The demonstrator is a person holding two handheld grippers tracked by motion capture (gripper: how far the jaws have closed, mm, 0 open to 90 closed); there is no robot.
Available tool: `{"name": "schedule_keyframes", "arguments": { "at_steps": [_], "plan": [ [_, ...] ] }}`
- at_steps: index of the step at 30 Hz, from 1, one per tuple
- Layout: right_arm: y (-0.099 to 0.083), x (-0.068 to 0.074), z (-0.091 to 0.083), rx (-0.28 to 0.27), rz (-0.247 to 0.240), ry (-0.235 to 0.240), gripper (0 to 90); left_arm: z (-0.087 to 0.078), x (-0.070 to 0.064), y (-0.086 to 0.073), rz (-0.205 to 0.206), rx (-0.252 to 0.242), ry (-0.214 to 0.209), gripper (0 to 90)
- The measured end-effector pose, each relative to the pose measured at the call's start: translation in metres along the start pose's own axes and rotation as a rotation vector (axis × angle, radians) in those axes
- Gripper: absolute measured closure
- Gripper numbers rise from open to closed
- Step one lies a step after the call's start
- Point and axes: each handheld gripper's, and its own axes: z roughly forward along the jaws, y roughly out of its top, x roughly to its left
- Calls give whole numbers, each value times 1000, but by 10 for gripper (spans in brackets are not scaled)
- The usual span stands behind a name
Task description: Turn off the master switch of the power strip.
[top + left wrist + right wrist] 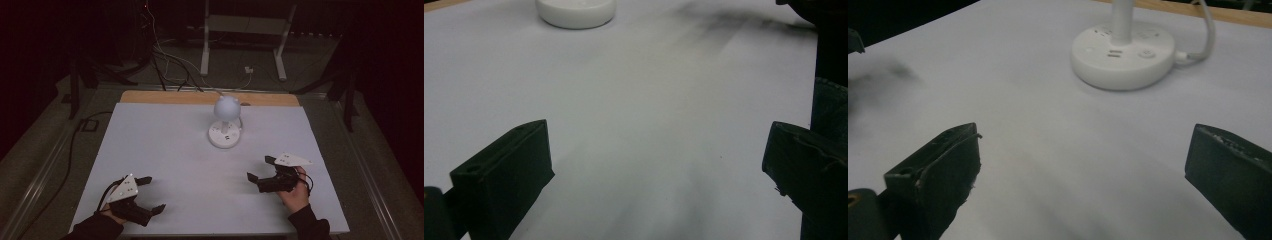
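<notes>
a small white desk lamp (225, 122) stands on the white worktop (165, 150), toward the far edge and a little right of the middle. its round base (224, 135) sits flat on the sheet, a slim white stem (1121, 20) rises from the base's centre, and a globe-shaped head (226, 106) tops it. in the right gripper view the base shows small buttons and a slot on its upper face, and a white cable (1204, 35) loops off its right side toward the wooden strip (210, 97) along the back of the worktop.

the left gripper (150, 194) is held low at the near left corner, its jaws spread wide with nothing between them, just bare white sheet. the hand (112, 212) behind it comes out of a dark sleeve. in the left gripper view the lamp base (576, 11) lies far ahead at the top edge, well apart from the jaws.

the right gripper (260, 169) hovers at the near right, pointing left and slightly toward the lamp, also gaping wide and gripping nothing. the hand (295, 192) holding it rests near the front edge. the lamp is nearer to this gripper than to the left one, yet clearly apart from both.

beyond the worktop the room is dark, with cables on the floor and a white frame (245, 35) standing behind.
</notes>
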Motion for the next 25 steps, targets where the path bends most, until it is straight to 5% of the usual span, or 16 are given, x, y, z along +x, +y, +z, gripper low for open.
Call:
{"name": "schedule_keyframes", "arguments": {
  "at_steps": [12, 25],
  "plan": [
    [-31, -14, -26, 79, 7, -43, 8, 1, 0, 0, -2, 1, 0, 3],
    [-39, -13, -21, 143, -33, -30, 8, 1, 0, 0, -1, 3, -1, 2]
  ]
}}
